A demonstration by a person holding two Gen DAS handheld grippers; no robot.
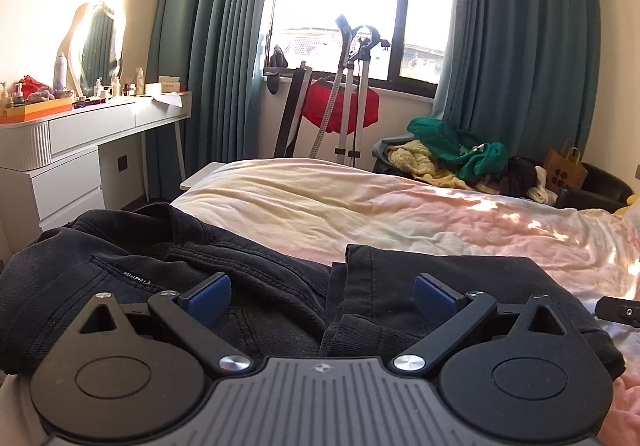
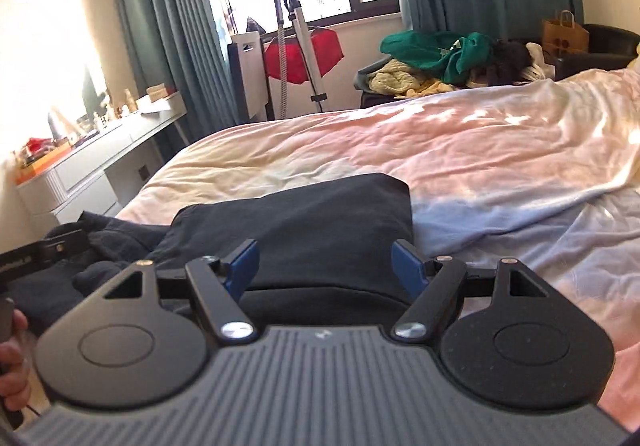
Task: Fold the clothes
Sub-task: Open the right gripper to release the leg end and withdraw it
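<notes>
A pair of black jeans [image 1: 248, 278] lies on the near edge of the bed. In the left wrist view the waistband and back pocket are at the left and a leg runs to the right. My left gripper [image 1: 322, 296] is open just above the jeans, holding nothing. In the right wrist view a flat black leg section [image 2: 304, 222] lies ahead. My right gripper [image 2: 325, 266] is open over that leg, holding nothing. The right gripper's tip shows at the right edge of the left wrist view [image 1: 618, 310]. The left gripper shows at the left of the right wrist view [image 2: 36, 252].
The bed has a wrinkled pink and yellow cover [image 1: 420, 214]. A pile of green, yellow and dark clothes [image 1: 456, 154] sits beyond the bed's far side. A white dressing table [image 1: 80, 142] stands at the left. A garment steamer stand [image 1: 352, 98] is by the window.
</notes>
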